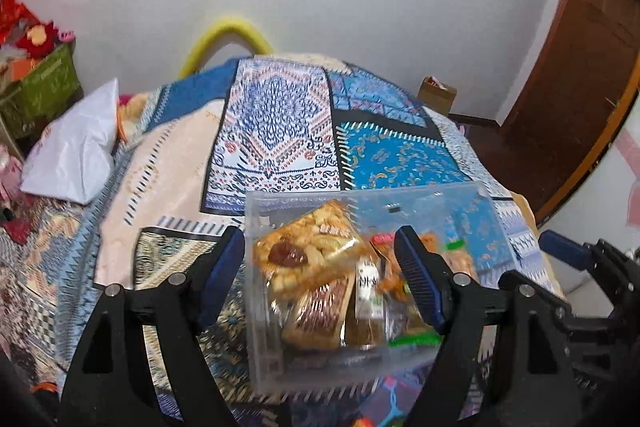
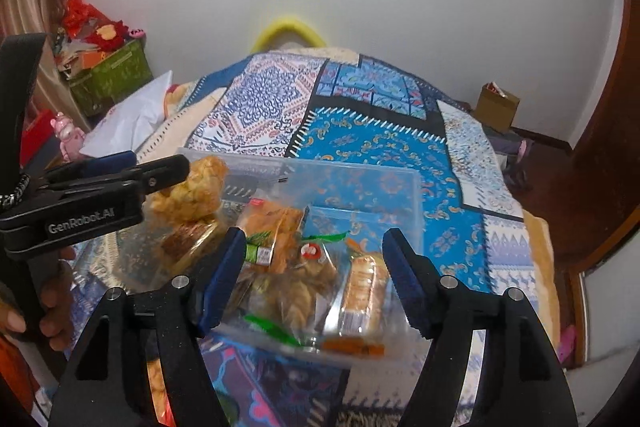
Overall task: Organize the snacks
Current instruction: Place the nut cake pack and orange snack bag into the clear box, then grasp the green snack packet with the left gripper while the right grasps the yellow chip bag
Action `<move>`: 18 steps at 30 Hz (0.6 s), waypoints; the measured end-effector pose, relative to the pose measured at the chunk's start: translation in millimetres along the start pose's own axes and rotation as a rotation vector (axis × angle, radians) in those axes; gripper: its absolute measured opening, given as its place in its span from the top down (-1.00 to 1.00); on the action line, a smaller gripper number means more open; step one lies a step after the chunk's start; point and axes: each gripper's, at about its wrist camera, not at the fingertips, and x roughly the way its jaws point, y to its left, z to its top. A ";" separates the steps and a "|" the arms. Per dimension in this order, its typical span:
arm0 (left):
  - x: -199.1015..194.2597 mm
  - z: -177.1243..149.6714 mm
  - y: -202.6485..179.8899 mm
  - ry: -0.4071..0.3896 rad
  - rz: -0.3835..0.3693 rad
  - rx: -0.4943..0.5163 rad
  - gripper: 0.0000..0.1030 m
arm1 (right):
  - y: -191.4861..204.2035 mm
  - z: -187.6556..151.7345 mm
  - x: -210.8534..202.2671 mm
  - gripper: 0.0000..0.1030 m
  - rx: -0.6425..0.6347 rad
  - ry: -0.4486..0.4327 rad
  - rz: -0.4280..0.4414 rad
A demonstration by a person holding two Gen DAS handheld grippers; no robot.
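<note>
A clear plastic box point(image 1: 456, 199) sits on the patterned bedspread point(image 1: 276, 123) and holds several wrapped snacks. A nut brittle pack point(image 1: 308, 247) lies on top at its left end. My left gripper point(image 1: 320, 275) is open, its fingers to either side of the box's left half, holding nothing. In the right wrist view the same box point(image 2: 400, 187) shows with cracker and cookie packs point(image 2: 360, 291) inside. My right gripper point(image 2: 316, 279) is open over the box's near side and empty. The left gripper point(image 2: 120, 179) enters from the left there.
A white pillow point(image 1: 76, 155) lies at the bed's left. A green crate point(image 2: 108, 75) with red toys stands far left. A cardboard box point(image 2: 496, 107) sits on the floor by the wall, with a brown door point(image 1: 580, 75) to the right.
</note>
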 end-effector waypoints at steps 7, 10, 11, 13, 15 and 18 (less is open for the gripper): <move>-59.5 -28.5 -3.7 -0.050 0.019 0.079 -0.62 | -0.9 -20.8 -37.6 -0.37 0.007 -0.039 0.012; -77.0 -45.1 1.4 -0.044 0.011 0.077 -0.65 | 0.1 -34.7 -50.8 -0.46 0.014 -0.049 0.014; -81.5 -50.8 3.5 -0.039 0.008 0.075 -0.65 | 0.6 -39.0 -53.7 -0.46 0.016 -0.049 0.014; -89.6 -62.6 8.1 -0.026 0.006 0.074 -0.65 | 2.0 -48.7 -59.6 -0.46 0.020 -0.045 0.018; -96.9 -76.6 15.0 -0.014 0.014 0.070 -0.65 | 4.6 -60.8 -64.0 -0.47 0.021 -0.034 0.023; -102.0 -96.2 28.7 0.010 0.031 0.063 -0.65 | 7.7 -77.9 -66.4 -0.47 0.021 -0.013 0.022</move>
